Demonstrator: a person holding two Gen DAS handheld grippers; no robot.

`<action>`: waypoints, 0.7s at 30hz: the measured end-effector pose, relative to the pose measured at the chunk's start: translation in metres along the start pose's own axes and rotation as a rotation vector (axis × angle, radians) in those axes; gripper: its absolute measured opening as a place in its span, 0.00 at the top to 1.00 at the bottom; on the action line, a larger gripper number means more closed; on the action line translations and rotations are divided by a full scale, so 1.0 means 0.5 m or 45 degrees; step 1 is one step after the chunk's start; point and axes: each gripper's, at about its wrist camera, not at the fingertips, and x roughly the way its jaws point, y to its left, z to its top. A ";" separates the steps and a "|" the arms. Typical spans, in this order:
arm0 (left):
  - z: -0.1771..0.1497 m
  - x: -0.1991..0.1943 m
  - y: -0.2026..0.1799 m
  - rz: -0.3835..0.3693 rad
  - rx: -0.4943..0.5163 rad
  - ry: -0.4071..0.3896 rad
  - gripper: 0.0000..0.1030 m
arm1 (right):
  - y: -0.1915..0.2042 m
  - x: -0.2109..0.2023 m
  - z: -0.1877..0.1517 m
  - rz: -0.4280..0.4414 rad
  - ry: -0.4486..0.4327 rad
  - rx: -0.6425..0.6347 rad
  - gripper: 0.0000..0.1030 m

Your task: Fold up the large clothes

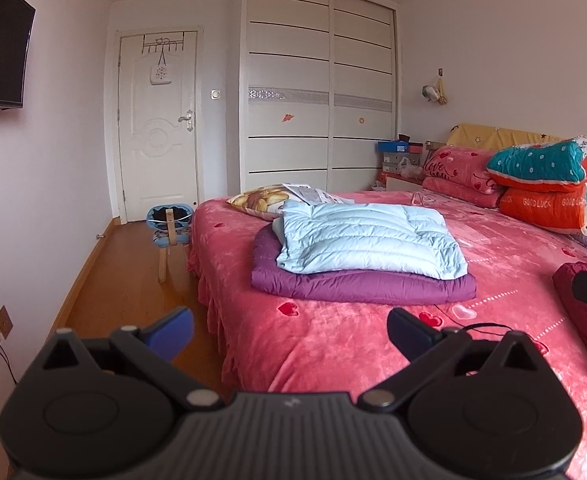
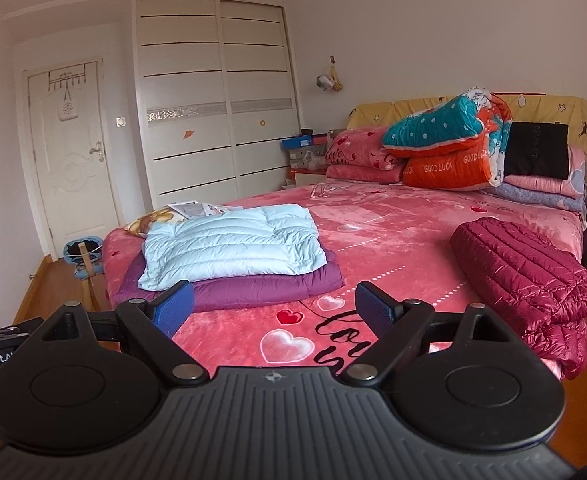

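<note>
Folded flat on the bed (image 2: pixel 393 240): a light blue down jacket (image 2: pixel 233 244), quilted in horizontal channels, stacked squarely on a purple down jacket (image 2: pixel 261 286) whose edges show all round beneath it. Same stack in the left wrist view, light blue (image 1: pixel 369 242) over purple (image 1: pixel 365 286), toward the bed's foot end on the side nearer the door (image 1: pixel 157 128). Just behind the stack, touching it or nearly so, a yellow floral cushion (image 1: pixel 259 198) with some printed papers (image 2: pixel 193 209) on top.

At the bed's right edge, well apart from the stack: a maroon down jacket (image 2: pixel 533 276), glossy and narrow-quilted, rumpled and only loosely bundled, one end spilling over the bed's edge. Only a corner of it (image 1: pixel 573 280) visible from the left wrist.

Left hand-held gripper (image 1: pixel 289 330) spread wide, blue pads (image 1: pixel 173 330) apart, holding nothing, hovering over the bed's foot corner. Right hand-held gripper (image 2: pixel 274 310) likewise wide open and empty, above the heart-printed bedspread, the folded stack ahead on its left, the maroon jacket off to its right.

Near the headboard (image 2: pixel 413 110): pink pillows (image 2: pixel 365 156) and a heap of teal and orange quilts (image 2: pixel 449 148).
</note>
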 end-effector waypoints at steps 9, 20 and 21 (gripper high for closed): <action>-0.025 0.010 0.005 -0.001 0.004 0.047 0.01 | -0.020 -0.006 -0.011 0.026 0.039 -0.039 0.00; -0.043 0.028 0.016 -0.003 -0.005 0.092 0.01 | -0.046 0.006 -0.010 0.046 0.067 -0.069 0.00; -0.044 0.029 0.015 -0.006 -0.006 0.094 0.01 | -0.049 0.007 -0.012 0.050 0.069 -0.074 0.00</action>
